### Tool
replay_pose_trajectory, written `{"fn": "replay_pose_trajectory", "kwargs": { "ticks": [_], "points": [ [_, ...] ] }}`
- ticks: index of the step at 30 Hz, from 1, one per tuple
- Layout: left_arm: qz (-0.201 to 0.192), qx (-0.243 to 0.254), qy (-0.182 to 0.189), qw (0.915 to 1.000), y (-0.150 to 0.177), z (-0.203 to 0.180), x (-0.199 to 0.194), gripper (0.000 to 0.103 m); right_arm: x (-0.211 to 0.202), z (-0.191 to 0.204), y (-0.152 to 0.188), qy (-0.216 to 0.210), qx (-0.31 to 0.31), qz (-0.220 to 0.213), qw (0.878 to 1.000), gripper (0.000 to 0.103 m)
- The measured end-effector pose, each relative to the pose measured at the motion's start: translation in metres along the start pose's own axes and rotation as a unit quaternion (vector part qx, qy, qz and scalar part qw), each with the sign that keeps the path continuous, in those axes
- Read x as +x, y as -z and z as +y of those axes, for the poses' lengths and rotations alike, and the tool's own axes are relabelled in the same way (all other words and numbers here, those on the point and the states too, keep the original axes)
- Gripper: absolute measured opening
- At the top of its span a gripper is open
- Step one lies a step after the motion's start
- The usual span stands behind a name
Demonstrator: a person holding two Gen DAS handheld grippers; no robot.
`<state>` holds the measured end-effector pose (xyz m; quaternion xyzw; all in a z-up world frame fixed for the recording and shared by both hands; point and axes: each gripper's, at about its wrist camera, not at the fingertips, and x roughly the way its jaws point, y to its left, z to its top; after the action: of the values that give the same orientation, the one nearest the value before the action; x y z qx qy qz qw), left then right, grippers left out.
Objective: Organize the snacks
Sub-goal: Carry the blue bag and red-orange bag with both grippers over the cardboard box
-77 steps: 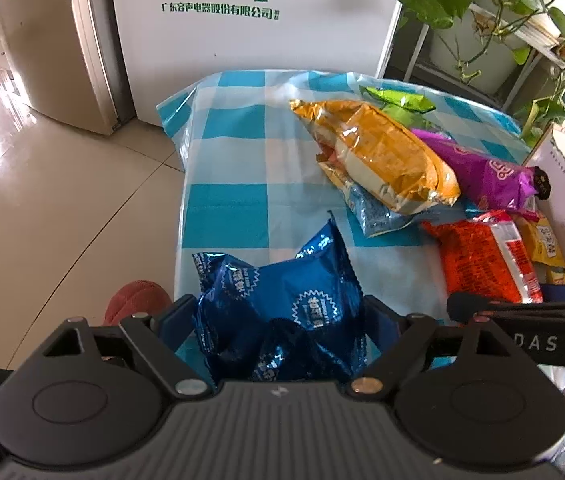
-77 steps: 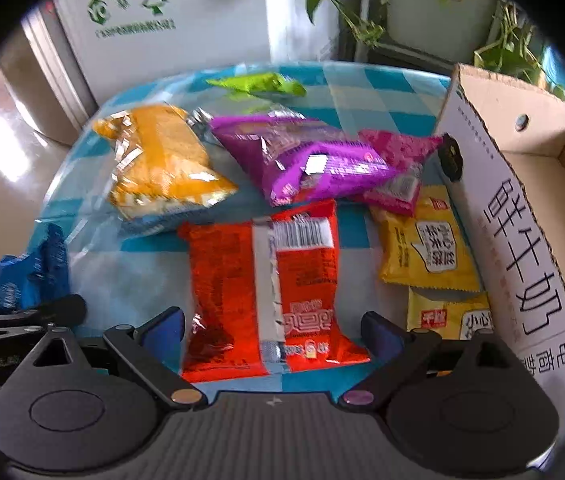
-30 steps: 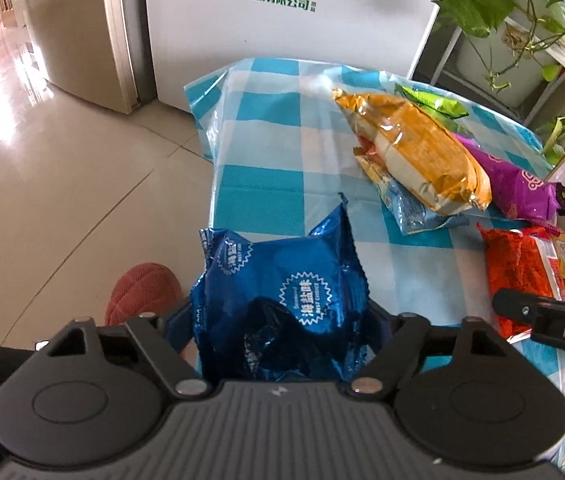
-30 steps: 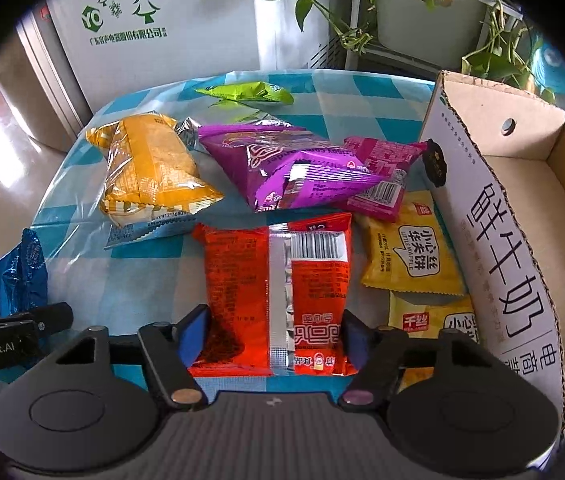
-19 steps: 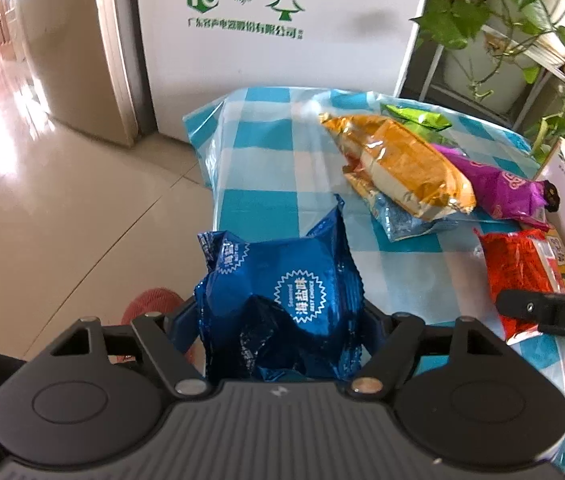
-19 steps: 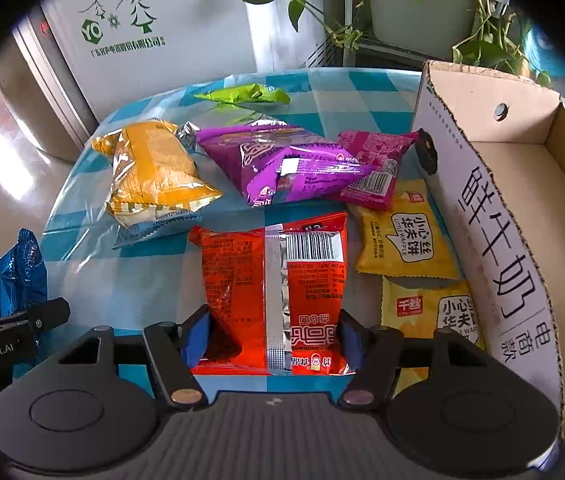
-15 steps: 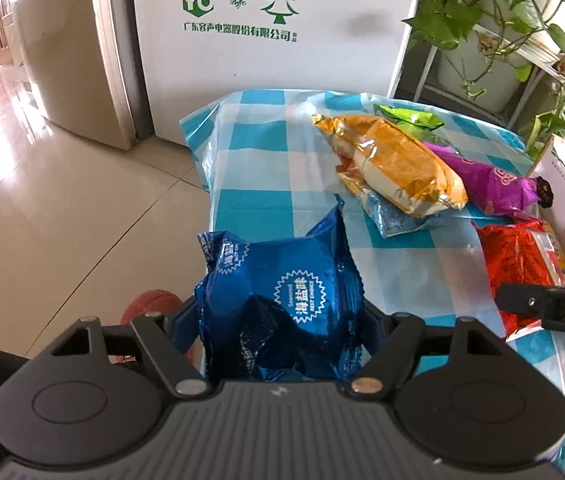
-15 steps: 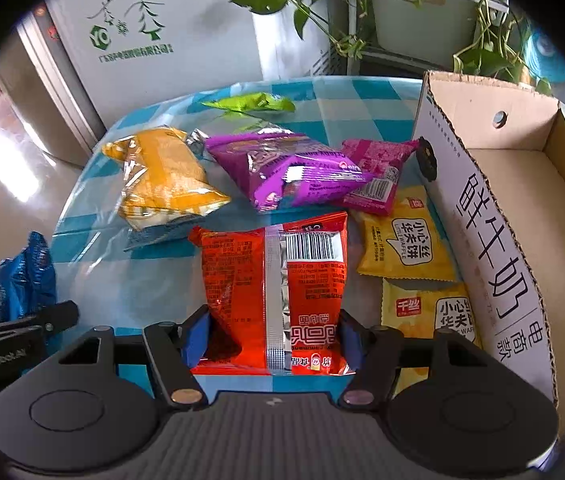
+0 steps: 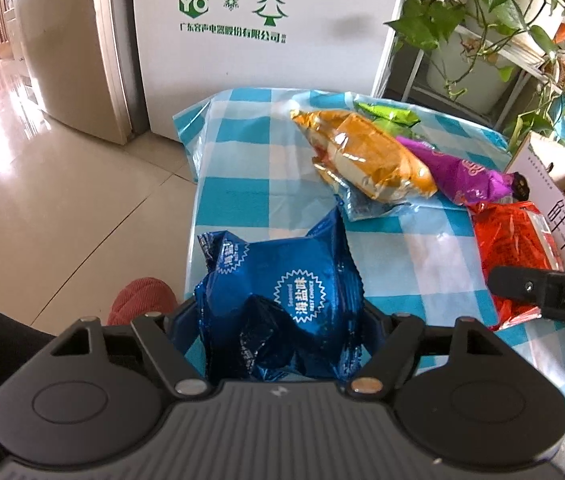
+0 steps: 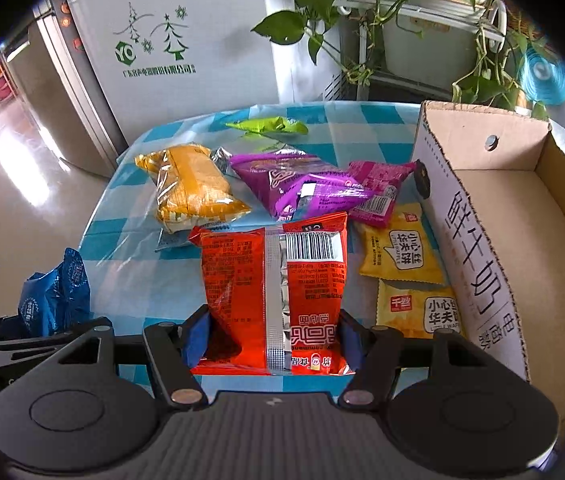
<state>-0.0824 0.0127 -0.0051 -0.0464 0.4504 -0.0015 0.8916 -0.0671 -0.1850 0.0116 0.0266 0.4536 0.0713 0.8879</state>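
Snacks lie spread over a table with a blue-and-white checked cloth [image 10: 150, 240]; notes run left to right.

Left edge: blue packet [image 9: 282, 304], crumpled, clenched between the fingers of the left gripper [image 9: 282, 328], both pads pressed into its sides. Packet appears lifted clear of the cloth, over the table's near-left edge.

Left of centre, on the cloth: yellow-orange bag [image 10: 190, 186] lying over a small silvery-blue sachet [image 9: 362, 206]. Far edge behind it: green wrapper [image 10: 266, 125], apart from the rest.

Centre: purple bag [image 10: 294, 188], its right end overlapped with a pink packet [image 10: 378, 184].

Near-centre: red packet [image 10: 278, 292], seam and barcode side up, grasped at its near end by the right gripper [image 10: 274, 340]; blue pads pinch both long edges. Far end tilts up toward the purple bag; whether it touches the cloth I cannot tell.

Right of the red packet: two yellow waffle packets [image 10: 400, 256], one behind the other, flat on the cloth, just beside the box wall.

Right edge: open cardboard box [image 10: 474, 248], printed side facing the snacks.
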Motion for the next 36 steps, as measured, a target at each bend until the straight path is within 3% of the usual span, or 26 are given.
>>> {"fn": "replay_pose_trajectory", "kwargs": {
  "ticks": [11, 25, 36],
  "points": [
    [-0.034, 0.008, -0.003, 0.9994, -0.008, -0.029, -0.031, 0.077, -0.03, -0.015, -0.003, -0.009, 0.006, -0.032, 0.999, 0.071],
    [-0.063, 0.041, 0.049, 0.996, -0.031, -0.09, -0.06, 0.077, -0.096, -0.066, -0.017, -0.01, 0.042, -0.119, 0.992, 0.071],
    [-0.072, 0.068, 0.109, 0.9891, -0.047, -0.161, -0.072, 0.077, -0.116, -0.125, -0.026, 0.02, 0.098, -0.132, 0.986, 0.071]
  ]
}}
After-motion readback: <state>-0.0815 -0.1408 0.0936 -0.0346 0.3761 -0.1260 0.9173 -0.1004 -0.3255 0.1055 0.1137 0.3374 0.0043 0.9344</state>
